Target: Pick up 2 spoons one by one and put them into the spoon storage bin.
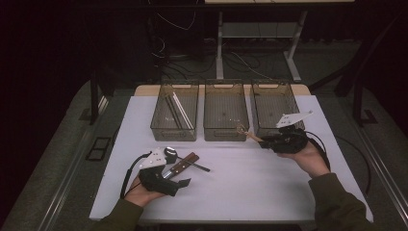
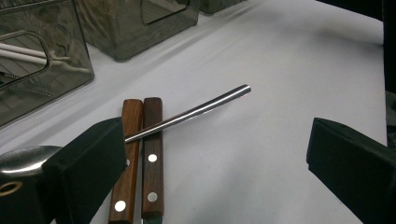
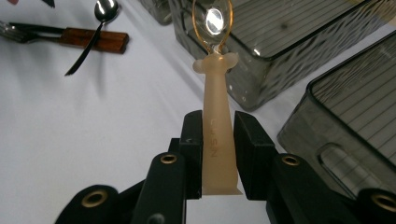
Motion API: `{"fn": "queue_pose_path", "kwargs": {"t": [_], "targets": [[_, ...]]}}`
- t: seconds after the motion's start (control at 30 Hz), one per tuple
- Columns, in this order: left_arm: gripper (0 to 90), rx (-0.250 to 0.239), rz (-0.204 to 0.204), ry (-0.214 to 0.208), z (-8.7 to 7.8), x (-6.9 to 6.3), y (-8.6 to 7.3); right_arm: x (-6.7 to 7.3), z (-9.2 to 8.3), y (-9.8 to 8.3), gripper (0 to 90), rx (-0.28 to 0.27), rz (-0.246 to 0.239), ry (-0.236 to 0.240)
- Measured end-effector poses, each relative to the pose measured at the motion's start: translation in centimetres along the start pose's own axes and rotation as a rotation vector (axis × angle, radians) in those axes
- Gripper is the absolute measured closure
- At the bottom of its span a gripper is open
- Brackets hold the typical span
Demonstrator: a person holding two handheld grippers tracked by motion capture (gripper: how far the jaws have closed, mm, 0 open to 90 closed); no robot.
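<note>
Spoon (image 3: 217, 126) tight between right gripper (image 3: 217, 140) fingers, above white table (image 3: 93, 140).

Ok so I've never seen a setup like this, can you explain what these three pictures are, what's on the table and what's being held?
A person sits at a white table with a hand-held two-jaw gripper in each hand. One picture looks down from above; the other two come from small cameras riding on each gripper, looking along its black jaws.

At the table's far edge stand three clear bins; the leftmost has pale sticks in it.

The right gripper is shut on the pale handle of a small spoon with a gold-rimmed bowl, lifted near the bins.

The left gripper is open beside cutlery lying on the table: two wooden handles side by side and a metal spoon resting across them.
</note>
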State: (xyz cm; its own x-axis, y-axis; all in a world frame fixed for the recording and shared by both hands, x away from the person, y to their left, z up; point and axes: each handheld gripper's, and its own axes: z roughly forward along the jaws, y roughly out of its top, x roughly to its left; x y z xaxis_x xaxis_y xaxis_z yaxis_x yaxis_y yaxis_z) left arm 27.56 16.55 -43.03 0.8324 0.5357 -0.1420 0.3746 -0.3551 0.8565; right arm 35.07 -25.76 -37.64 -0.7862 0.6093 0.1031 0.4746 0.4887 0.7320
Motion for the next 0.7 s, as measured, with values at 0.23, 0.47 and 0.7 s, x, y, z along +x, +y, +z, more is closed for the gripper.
{"fn": "queue_pose_path", "kwargs": {"t": [0.23, 0.47, 0.7], "targets": [[3.3, -0.001, -0.001, -0.001, 0.0, 0.0, 0.0, -0.2, -0.2, 1.4, 74.2, -0.023, 0.031, -0.023], [3.3, -0.002, -0.003, -0.003, 0.0, 0.1, 0.0, -0.5, 0.1, 3.3, 74.2, -0.055, 0.05, -0.047], [3.3, -0.005, -0.002, -0.007, 0.0, 0.1, 0.0, -1.0, 1.9, 5.8, 74.2, -0.029, 0.058, -0.066]]}}
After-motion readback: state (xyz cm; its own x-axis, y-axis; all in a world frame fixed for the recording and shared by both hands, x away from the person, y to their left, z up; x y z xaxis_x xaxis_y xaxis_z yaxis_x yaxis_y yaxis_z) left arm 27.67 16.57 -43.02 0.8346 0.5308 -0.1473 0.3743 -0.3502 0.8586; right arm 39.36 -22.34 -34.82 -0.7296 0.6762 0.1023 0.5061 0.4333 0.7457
